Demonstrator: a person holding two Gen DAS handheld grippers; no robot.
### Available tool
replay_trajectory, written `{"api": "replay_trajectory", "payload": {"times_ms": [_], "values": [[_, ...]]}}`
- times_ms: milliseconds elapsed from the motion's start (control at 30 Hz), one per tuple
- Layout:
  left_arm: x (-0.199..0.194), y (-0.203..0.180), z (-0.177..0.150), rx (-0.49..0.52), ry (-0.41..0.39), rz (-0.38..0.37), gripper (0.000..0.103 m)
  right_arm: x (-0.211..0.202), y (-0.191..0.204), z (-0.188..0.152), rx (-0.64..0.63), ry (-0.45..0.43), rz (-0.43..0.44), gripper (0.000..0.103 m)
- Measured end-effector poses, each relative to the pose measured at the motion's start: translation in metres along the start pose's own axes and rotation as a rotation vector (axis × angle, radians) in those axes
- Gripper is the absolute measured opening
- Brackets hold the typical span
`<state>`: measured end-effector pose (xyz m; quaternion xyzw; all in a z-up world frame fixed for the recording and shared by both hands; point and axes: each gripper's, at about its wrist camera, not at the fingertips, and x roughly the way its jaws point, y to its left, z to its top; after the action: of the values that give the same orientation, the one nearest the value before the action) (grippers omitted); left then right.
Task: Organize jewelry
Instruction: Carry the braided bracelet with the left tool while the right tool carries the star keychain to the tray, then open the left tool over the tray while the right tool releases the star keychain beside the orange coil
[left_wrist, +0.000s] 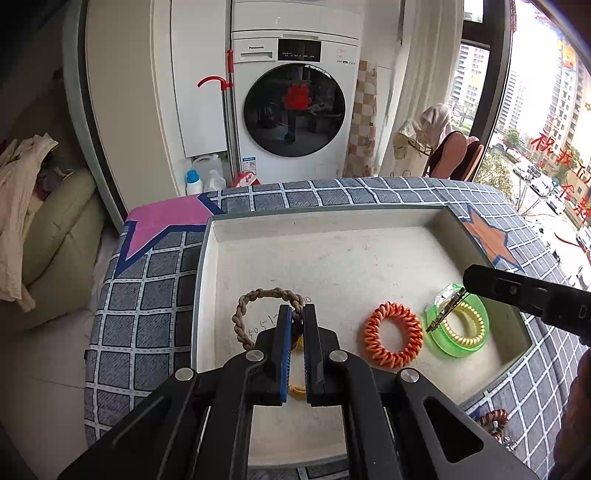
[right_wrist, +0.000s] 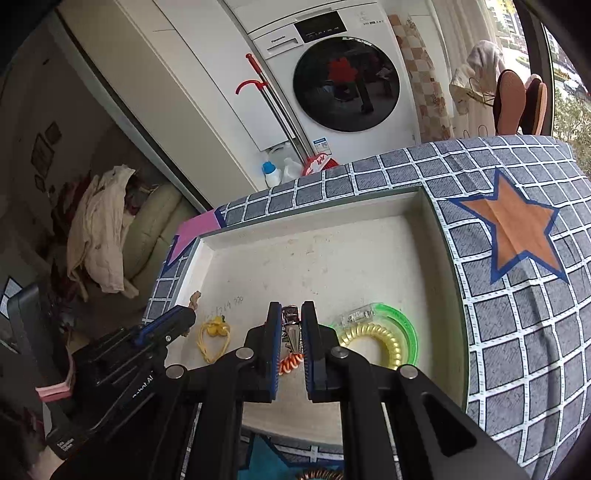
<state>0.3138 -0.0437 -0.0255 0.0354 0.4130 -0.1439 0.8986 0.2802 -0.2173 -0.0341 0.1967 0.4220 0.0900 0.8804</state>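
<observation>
Shallow white tray (left_wrist: 207, 280) on a grey checked cloth (left_wrist: 147, 295), stars printed on it. Left gripper (left_wrist: 298, 314) low over the tray's near left part, fingers nearly together, pinching a brown braided bracelet (left_wrist: 255, 295) at its right side; bracelet's loop resting on the tray floor. Beneath that gripper, a thin yellow cord (right_wrist: 214, 338) with a small knot. Right gripper (right_wrist: 290, 321) closed on a metal hair clip (right_wrist: 291, 328), held above the tray between an orange coiled hair tie (left_wrist: 393, 339) and a green ring (left_wrist: 476, 306). Inside the green ring, a yellow coiled hair tie (right_wrist: 380, 336); on its rim, a small clear clip (right_wrist: 356, 315). Outside the tray's near edge, on the cloth, a copper-coloured coil (left_wrist: 493, 421). Beyond the table, a white washing machine (left_wrist: 295, 110), a red-handled mop (left_wrist: 229, 110), bottles (left_wrist: 194, 181) on the floor.
</observation>
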Motion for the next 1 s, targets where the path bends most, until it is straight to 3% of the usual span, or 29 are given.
{"api": "replay_trajectory", "payload": {"times_ms": [467, 533, 600, 1000], "values": [[0.027, -0.014, -0.011, 0.077, 0.033, 0.117, 0.026, 0.019, -0.023, -0.005, 0.016, 0.026, -0.058, 0.018], [0.026, -0.016, -0.011, 0.085, 0.032, 0.130, 0.026, 0.019, -0.023, -0.005, 0.019, 0.036, -0.063, 0.028], [0.026, -0.017, -0.010, 0.090, 0.032, 0.138, 0.026, 0.017, -0.023, -0.006, 0.021, 0.028, -0.065, 0.046], [0.014, -0.015, -0.008, 0.083, 0.012, 0.143, 0.026, -0.013, -0.021, -0.015, 0.016, -0.019, -0.075, 0.057]]}}
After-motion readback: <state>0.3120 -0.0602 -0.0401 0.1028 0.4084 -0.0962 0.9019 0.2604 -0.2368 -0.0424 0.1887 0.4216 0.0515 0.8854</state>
